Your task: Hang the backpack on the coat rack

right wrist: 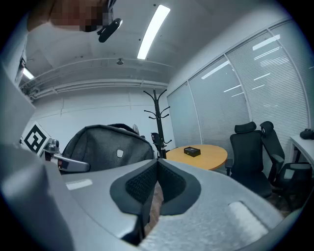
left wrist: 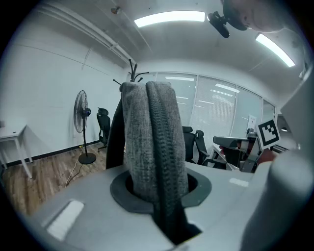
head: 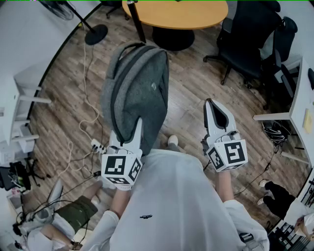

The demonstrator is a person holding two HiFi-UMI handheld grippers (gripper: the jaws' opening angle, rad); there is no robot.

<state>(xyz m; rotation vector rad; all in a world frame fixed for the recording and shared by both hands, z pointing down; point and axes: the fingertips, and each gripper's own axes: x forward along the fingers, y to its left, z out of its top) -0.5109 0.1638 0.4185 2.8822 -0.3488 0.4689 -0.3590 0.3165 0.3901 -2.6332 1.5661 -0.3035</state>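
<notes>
A grey backpack [head: 137, 88] hangs out in front of me, held up off the wooden floor. My left gripper [head: 127, 135] is shut on its lower edge. In the left gripper view the grey fabric and a dark zipper band [left wrist: 153, 147] fill the gap between the jaws [left wrist: 157, 196]. The black coat rack [left wrist: 133, 73] stands beyond the backpack, its hooks showing above the bag's top. My right gripper [head: 212, 105] hovers to the right of the backpack, shut and holding nothing. Its own view shows the pads [right wrist: 158, 169] together, the backpack [right wrist: 108, 147] to the left and the coat rack [right wrist: 156, 110] straight ahead.
A round wooden table [head: 176, 12] stands past the backpack, with black office chairs [head: 250, 34] to its right. A standing fan [left wrist: 81, 112] is at the left wall. Cables and a power strip [head: 95, 144] lie on the floor. A white desk [head: 299, 108] is at the right.
</notes>
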